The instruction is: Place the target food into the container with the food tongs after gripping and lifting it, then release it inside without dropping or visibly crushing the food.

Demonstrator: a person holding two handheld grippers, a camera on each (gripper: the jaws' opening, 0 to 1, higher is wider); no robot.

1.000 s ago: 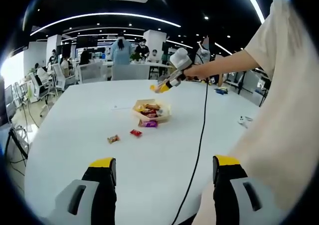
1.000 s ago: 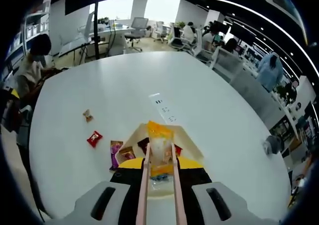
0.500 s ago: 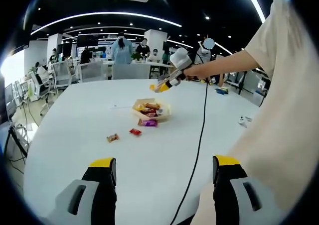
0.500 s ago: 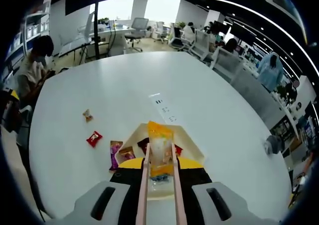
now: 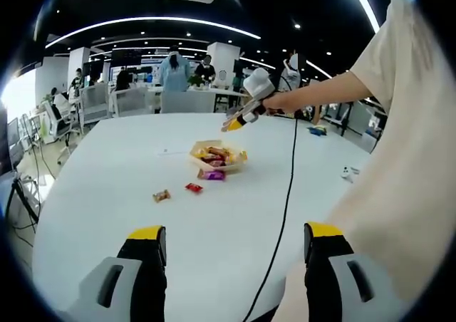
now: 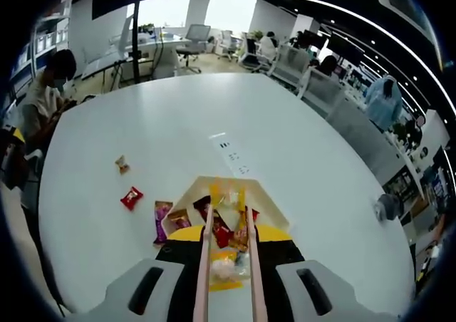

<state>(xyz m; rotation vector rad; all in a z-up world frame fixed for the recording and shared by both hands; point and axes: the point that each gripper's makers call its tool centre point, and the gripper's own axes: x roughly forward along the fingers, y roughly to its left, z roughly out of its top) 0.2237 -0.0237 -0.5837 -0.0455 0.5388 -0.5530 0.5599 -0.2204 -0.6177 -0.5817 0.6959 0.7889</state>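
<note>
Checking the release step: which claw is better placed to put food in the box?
Right: its claw holds the tongs directly above the box; the left claw sits open, far back.

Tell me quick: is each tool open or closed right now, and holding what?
Left tool: open, empty.
Right tool: shut on tongs.

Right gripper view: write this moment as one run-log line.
right gripper shut on food tongs | tongs above container | left gripper open, empty | three snack packets loose on table
</note>
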